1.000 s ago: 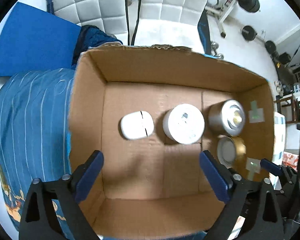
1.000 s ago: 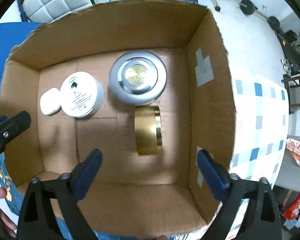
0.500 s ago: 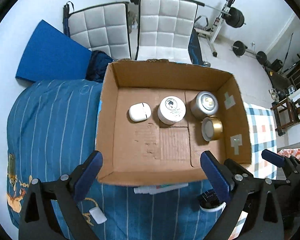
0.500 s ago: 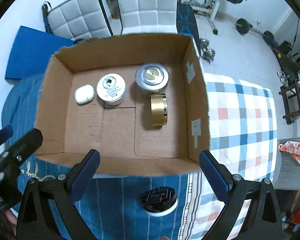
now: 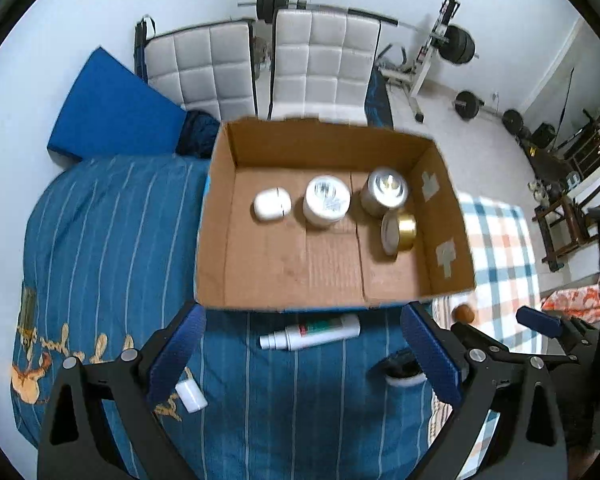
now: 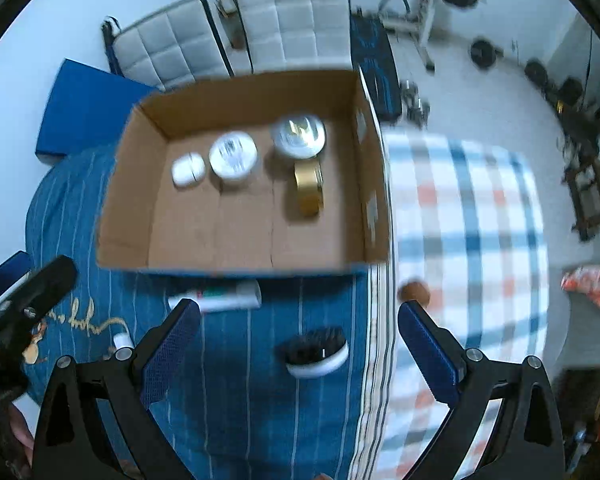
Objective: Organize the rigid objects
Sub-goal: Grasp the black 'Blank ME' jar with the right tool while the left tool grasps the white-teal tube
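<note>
Four items already sit in the cardboard box (image 5: 444,216), all along its far side: a white case (image 5: 272,204), a white jar (image 5: 327,200), a silver tin (image 5: 385,191) and a gold tin (image 5: 399,230) lying on its side, close to touching the silver one.

Outside the box, on the blue striped bedcover (image 5: 100,240), largest first:
- White tube (image 5: 310,333), lying just in front of the box's near wall, long axis running left-right, cap end to your left. It sits dead ahead between the left gripper (image 5: 300,354) fingers, so the left hand is nearer.
- Black-bristled brush (image 6: 314,352) with a white back, straight ahead of the right gripper (image 6: 298,350). The right hand is nearer.
- Small white cap-like piece (image 5: 191,395), just beside the left gripper's left finger.
- Small brown ball (image 6: 414,291) on the checked cloth (image 6: 480,220), ahead of the right gripper's right finger.

Both grippers are spread wide and hold nothing.

Judgement: the tube lies across your left approach; rotate the wrist so the fingers straddle its width. The box's near wall stands between every loose item and the box floor, so you lift over it.
</note>
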Demonstrator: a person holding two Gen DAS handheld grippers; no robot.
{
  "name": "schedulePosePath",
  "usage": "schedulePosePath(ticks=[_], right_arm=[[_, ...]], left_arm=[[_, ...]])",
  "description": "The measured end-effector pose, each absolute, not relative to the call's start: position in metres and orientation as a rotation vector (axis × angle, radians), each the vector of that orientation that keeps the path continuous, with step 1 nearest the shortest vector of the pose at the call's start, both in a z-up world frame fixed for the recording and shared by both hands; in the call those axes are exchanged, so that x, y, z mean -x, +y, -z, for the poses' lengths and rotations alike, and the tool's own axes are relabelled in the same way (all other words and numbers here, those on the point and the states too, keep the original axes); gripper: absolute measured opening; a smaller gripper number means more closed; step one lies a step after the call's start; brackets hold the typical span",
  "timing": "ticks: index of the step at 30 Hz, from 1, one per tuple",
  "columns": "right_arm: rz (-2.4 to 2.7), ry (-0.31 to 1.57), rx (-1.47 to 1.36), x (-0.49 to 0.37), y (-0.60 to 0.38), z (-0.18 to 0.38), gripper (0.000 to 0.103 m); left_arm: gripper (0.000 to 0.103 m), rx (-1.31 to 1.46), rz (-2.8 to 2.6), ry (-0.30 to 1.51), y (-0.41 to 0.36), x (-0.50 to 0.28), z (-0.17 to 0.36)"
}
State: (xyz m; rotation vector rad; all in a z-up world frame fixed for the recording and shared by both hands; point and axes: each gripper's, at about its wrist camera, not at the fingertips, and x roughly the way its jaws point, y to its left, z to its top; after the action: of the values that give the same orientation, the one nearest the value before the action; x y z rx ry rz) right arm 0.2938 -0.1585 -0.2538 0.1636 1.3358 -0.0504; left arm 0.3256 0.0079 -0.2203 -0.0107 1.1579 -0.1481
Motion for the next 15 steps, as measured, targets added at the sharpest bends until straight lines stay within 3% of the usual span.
schedulePosePath(ticks=[6, 7, 10, 11, 15], right_arm=[[0.093, 1.474, -0.291, -0.278, -0.185, 0.337, 0.100], [0.098, 1.487, -0.295, -0.278, -0.187, 0.349, 0.096], [0.112, 1.553, -0.280, -0.278, -0.191, 0.384, 0.064], [0.108, 1.576, -0.287, -0.275, -0.193, 0.395, 0.058], [0.100, 1.619, -0.288, -0.259, -0.197, 0.411, 0.057]], left_arm=[[0.100, -0.021, 0.128, 1.285, 0.001, -0.318, 0.283], [0.100, -0.031, 0.123, 1.300, 0.000, -0.318, 0.291], [0.100, -0.043, 0.111, 1.342, -0.001, -0.319, 0.316], [0.100, -0.046, 0.107, 1.352, -0.001, -0.319, 0.322], [0.100, -0.093, 0.114, 1.397, -0.002, -0.322, 0.347]])
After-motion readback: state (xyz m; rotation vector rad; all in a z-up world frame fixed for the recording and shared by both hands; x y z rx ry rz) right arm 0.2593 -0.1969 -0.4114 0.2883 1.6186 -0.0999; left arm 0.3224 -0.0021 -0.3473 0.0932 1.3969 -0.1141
